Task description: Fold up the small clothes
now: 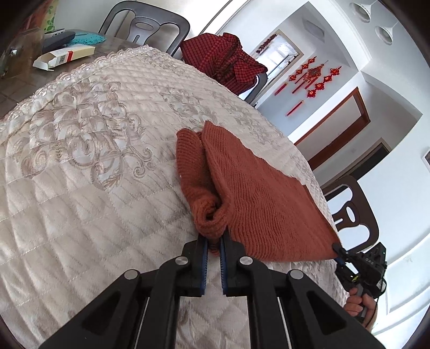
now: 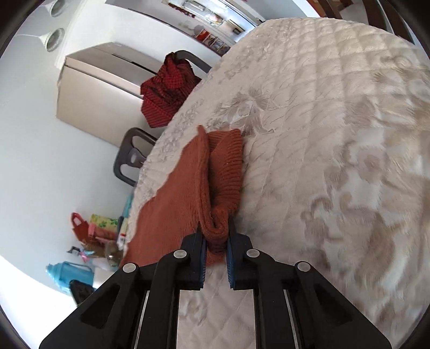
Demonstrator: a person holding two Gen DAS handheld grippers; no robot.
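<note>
Nearest in the left wrist view, the left tongs (image 1: pixel 213 241) are pinched nearly closed on a bunched corner of the rust knit garment (image 1: pixel 258 204), the wool squeezed between the blue pads. In the right wrist view the right tongs (image 2: pixel 217 237) are likewise clamped on a rolled fold of the same garment (image 2: pixel 182 193), with only a narrow gap that the knit fills. The right tongs also show in the left wrist view (image 1: pixel 339 251), gripping the garment's other near corner, with a hand (image 1: pixel 358 304) around the handle.

The garment lies on the quilted cream cover (image 1: pixel 94 188) of the bench, close to the near edge and towards the right-hand edge as the left camera sees it; its near edge is held between the two tongs and its ribbed part (image 1: pixel 188 150) lies on the cover further in.

Further off, a red checked cloth (image 1: pixel 225 59) hangs over a dark chair (image 1: pixel 150 24) at the far edge. An open carton (image 1: pixel 64 56) rests at the far left corner, beyond the cover's lace border.
</note>
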